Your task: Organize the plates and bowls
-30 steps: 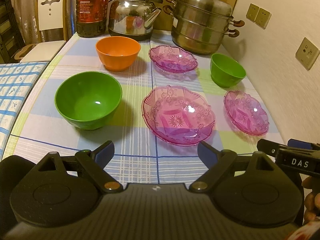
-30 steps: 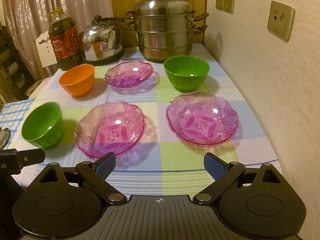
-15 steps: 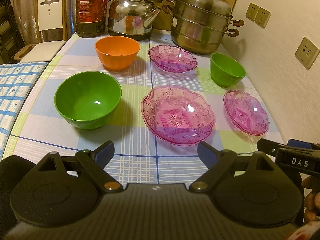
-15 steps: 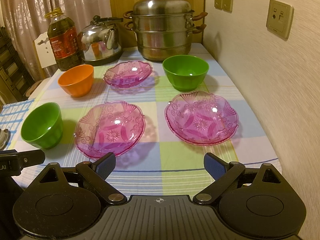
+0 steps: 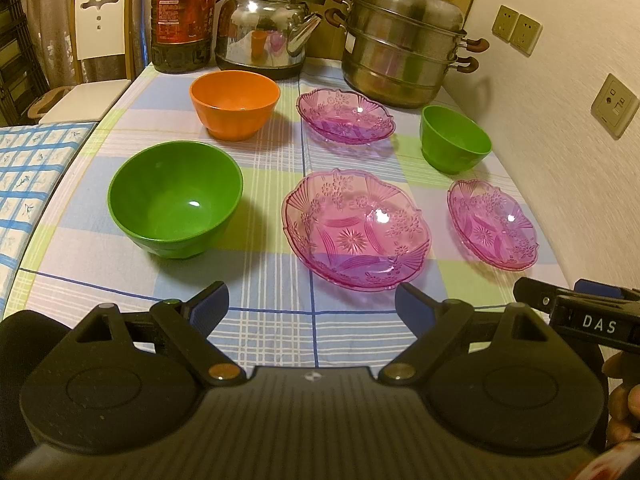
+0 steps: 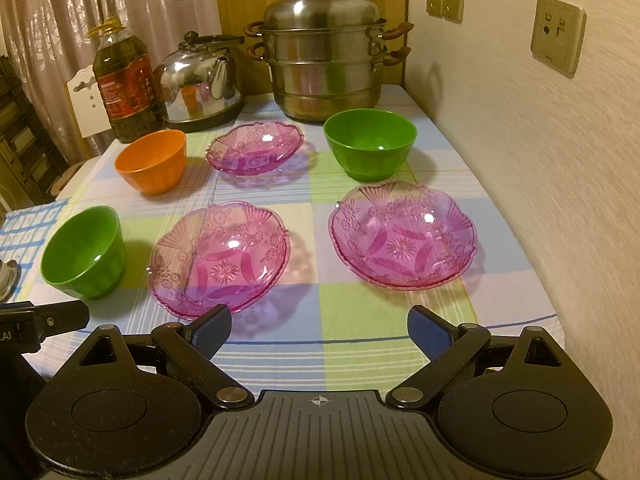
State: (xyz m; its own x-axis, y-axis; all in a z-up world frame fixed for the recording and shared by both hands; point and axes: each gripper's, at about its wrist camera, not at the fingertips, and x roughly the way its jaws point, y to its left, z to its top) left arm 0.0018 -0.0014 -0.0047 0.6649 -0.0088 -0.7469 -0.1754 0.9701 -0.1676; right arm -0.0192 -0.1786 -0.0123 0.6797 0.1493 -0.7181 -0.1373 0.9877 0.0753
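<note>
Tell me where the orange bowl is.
The orange bowl sits far left on the table in both views, in front of the oil bottle, left of the far pink plate.

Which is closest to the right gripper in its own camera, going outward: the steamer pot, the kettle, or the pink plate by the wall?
1. Pink plate, just ahead of the right gripper, wall side.
2. Steamer pot, far end, right.
3. Kettle, far end, left; nearly level with the pot.
</note>
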